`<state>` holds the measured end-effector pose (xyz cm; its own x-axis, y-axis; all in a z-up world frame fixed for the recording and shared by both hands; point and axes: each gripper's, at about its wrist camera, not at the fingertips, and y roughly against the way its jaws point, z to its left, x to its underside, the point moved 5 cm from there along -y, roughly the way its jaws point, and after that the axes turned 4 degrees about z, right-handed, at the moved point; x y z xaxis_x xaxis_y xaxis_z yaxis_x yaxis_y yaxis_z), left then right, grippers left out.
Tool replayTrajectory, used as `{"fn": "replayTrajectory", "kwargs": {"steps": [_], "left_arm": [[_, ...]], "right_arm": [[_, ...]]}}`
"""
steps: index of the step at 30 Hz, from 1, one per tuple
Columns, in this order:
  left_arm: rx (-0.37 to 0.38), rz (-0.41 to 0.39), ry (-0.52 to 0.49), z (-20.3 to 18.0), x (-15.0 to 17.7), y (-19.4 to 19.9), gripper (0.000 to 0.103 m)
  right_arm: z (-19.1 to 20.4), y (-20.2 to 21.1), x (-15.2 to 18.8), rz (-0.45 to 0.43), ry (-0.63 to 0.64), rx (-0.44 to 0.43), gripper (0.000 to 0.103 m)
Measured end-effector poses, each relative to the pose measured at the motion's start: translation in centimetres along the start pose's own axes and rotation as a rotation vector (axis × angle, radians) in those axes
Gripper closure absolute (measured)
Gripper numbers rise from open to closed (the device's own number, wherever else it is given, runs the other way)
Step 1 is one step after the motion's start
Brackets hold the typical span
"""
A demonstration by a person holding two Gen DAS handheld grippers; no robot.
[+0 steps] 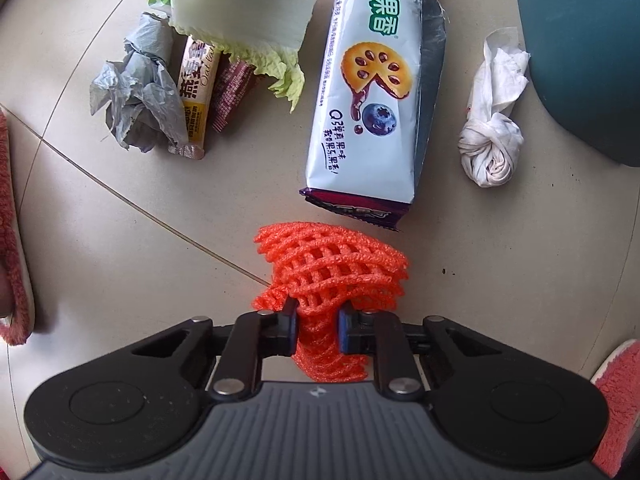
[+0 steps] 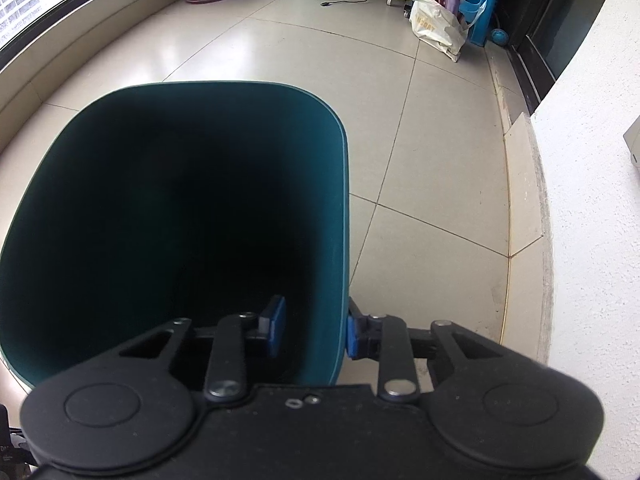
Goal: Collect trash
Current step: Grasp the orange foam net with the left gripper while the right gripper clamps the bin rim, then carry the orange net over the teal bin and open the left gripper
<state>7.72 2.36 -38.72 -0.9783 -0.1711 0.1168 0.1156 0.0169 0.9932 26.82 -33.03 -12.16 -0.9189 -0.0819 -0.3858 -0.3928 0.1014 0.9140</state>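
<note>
left gripper (image 1: 318, 330) pinches orange foam mesh sleeve (image 1: 332, 272) just below biscuit packet (image 1: 370, 92); right gripper (image 2: 316, 328) straddles dark teal plastic bin (image 2: 342, 200) wall, contact unclear | risk: springy mesh may slip free

Beige glossy tiled floor (image 1: 132, 248) with thin grout lines. On it: crumpled grey plastic bag (image 1: 136, 100), yellow-and-white snack bar wrapper (image 1: 195, 96), pale cabbage leaf (image 1: 248, 20) overlapping it, long white-blue biscuit packet (image 1: 370, 92), knotted white tissue wad (image 1: 494, 120) just beside dark teal plastic bin (image 1: 580, 52).
</note>
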Motion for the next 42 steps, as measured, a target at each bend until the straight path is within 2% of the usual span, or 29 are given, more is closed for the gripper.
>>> {"fn": "replayTrajectory", "kwargs": {"steps": [6,8,11,17,25,28,31,33,38,42], "left_arm": [[-0.017,-0.03,0.021,0.1,-0.4,4.3,0.089],[-0.029,-0.051,0.008,-0.3,-0.5,6.2,0.089],[-0.061,-0.103,-0.023,-1.1,-0.2,9.8,0.089],[-0.017,-0.213,-0.065,-3.5,-0.1,18.1,0.089],[0.079,-0.419,-0.271,-11.9,-4.1,31.6,0.089],[0.111,-0.461,-0.335,-15.5,-6.2,34.7,0.089],[0.08,-0.493,-0.387,-19.3,-8.7,35.5,0.089],[0.077,-0.483,-0.403,-21.4,-10.3,34.8,0.089],[0.074,-0.405,-0.41,-25.2,-14.0,30.6,0.089],[0.035,-0.348,-0.407,-27.0,-16.1,26.6,0.089]], "right_arm": [[-0.1,0.5,0.6,-0.012,-0.011,0.012,0.089],[-0.1,0.5,0.8,-0.013,-0.014,0.031,0.098],[-0.7,0.6,0.6,-0.01,-0.048,0.004,0.099],[-1.2,0.9,0.3,0.005,-0.08,-0.018,0.1],[-2.1,0.9,-0.2,0.004,-0.095,-0.03,0.101],[-1.8,1.0,0.2,-0.005,-0.077,-0.032,0.101],[-2.1,0.9,0.4,-0.007,-0.102,-0.058,0.101],[-2.2,0.9,0.4,-0.009,-0.102,-0.067,0.101],[-2.5,1.0,0.5,-0.018,-0.108,-0.093,0.1],[-2.8,1.0,0.6,-0.023,-0.114,-0.121,0.099]]}}
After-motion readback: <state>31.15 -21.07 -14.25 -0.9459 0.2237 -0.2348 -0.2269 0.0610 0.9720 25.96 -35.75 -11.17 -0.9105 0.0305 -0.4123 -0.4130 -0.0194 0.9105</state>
